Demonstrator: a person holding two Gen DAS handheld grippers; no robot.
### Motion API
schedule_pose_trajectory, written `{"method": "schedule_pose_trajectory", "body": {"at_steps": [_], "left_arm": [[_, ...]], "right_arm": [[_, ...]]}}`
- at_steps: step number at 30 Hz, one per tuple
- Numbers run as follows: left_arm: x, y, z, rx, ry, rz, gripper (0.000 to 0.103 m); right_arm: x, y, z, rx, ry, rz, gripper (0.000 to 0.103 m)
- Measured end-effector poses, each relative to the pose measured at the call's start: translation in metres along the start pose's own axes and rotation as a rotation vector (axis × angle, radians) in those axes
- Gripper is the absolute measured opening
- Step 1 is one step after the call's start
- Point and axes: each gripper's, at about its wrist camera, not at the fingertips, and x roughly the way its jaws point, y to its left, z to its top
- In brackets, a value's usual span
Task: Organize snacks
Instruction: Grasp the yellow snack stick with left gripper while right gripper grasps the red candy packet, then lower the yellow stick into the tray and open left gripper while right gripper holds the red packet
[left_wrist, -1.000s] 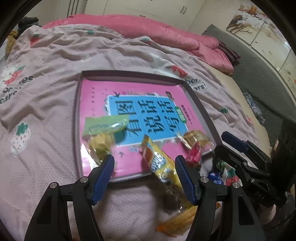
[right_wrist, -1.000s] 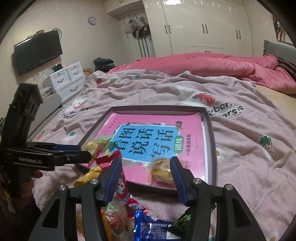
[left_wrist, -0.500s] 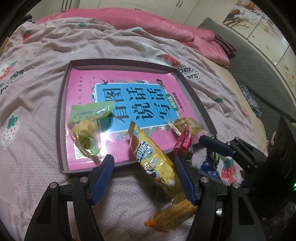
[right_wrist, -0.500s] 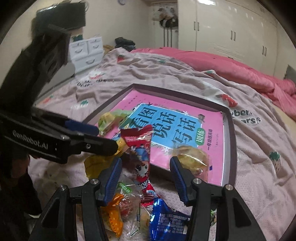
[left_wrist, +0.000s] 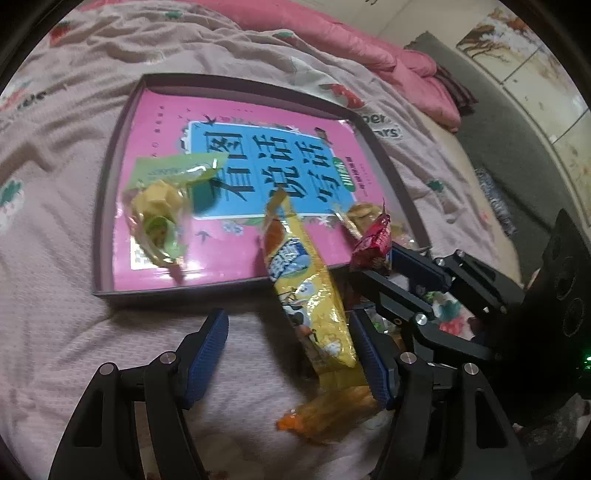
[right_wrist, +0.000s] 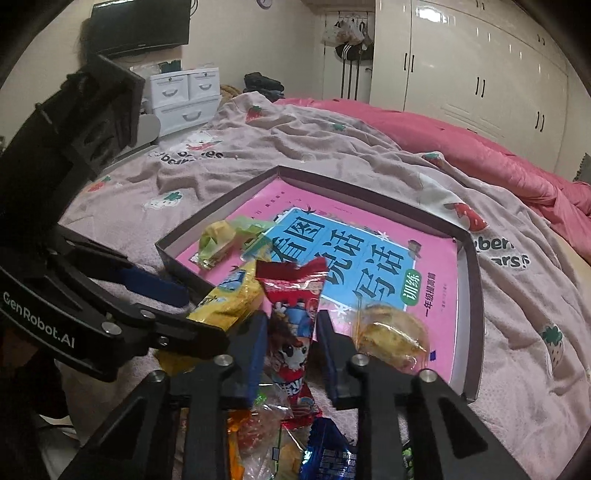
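A shallow dark tray (left_wrist: 110, 184) (right_wrist: 476, 280) lined with a pink book lies on the bed. A green-wrapped pastry (left_wrist: 159, 206) (right_wrist: 218, 240) and a clear-wrapped bun (right_wrist: 391, 336) lie in it. A long yellow snack packet (left_wrist: 314, 299) (right_wrist: 229, 299) lies across the tray's near edge. My left gripper (left_wrist: 288, 354) is open, the packet's lower end near its right finger. My right gripper (right_wrist: 291, 347) has narrowed around a red snack packet (right_wrist: 295, 317) (left_wrist: 373, 243), jaws close to its sides.
A pile of loose snacks (right_wrist: 288, 443) lies on the pink strawberry-print bedspread (left_wrist: 55, 332) in front of the tray, including an orange wrapper (left_wrist: 328, 417) and a blue packet (right_wrist: 325, 454). A pink duvet (right_wrist: 480, 155) lies behind. White drawers (right_wrist: 184, 99) stand beside the bed.
My right gripper has moved in on the red packet and its jaws have narrowed around it. My left gripper has drawn back a little; the yellow packet lies further out over the tray edge.
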Motion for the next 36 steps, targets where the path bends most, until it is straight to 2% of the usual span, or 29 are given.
{"method": "schedule_pose_trajectory", "body": {"at_steps": [1, 3, 6, 11, 22, 36], "left_arm": [[0.001, 0.000, 0.000, -0.002, 0.003, -0.006, 0.064], [0.005, -0.001, -0.001, -0.004, 0.016, -0.020, 0.047], [0.010, -0.001, 0.000, -0.009, 0.024, -0.043, 0.032], [0.016, -0.004, 0.002, -0.002, 0.031, -0.061, 0.016], [-0.015, -0.016, 0.006, 0.078, -0.081, -0.044, 0.015], [-0.039, -0.015, 0.013, 0.113, -0.194, 0.022, 0.015]], "right_arm": [[-0.001, -0.001, 0.000, 0.008, -0.002, 0.005, 0.022], [-0.001, -0.004, 0.000, 0.024, -0.002, 0.014, 0.021], [-0.001, -0.008, 0.000, 0.046, -0.003, 0.024, 0.021], [-0.001, -0.010, 0.001, 0.064, -0.010, 0.039, 0.020], [-0.021, -0.021, 0.004, 0.153, -0.088, 0.097, 0.019], [-0.051, -0.041, 0.011, 0.249, -0.223, 0.107, 0.019]]}}
